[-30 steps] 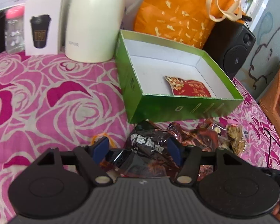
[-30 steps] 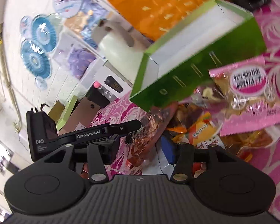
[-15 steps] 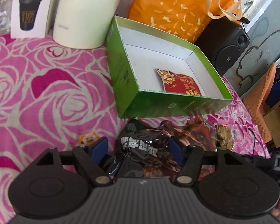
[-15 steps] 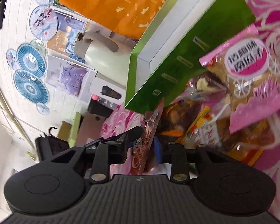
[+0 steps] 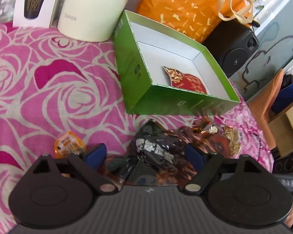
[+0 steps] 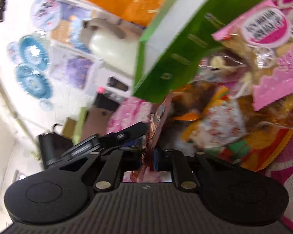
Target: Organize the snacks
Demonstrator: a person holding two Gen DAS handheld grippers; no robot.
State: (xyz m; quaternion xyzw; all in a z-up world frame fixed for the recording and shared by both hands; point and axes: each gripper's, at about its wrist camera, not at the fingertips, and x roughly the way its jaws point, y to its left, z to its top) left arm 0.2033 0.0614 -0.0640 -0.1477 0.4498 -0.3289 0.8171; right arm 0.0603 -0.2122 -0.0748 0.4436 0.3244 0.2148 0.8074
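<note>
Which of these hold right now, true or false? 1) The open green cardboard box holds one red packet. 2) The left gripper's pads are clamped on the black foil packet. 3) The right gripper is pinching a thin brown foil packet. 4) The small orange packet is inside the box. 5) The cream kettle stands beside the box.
1) True: one red snack packet lies in the open green cardboard box.
2) False: the left gripper is open; the black foil packet lies between its pads, unpressed.
3) True: the right gripper is shut on the thin brown foil packet.
4) False: the small orange packet lies on the pink tablecloth.
5) True: cream kettle.
</note>
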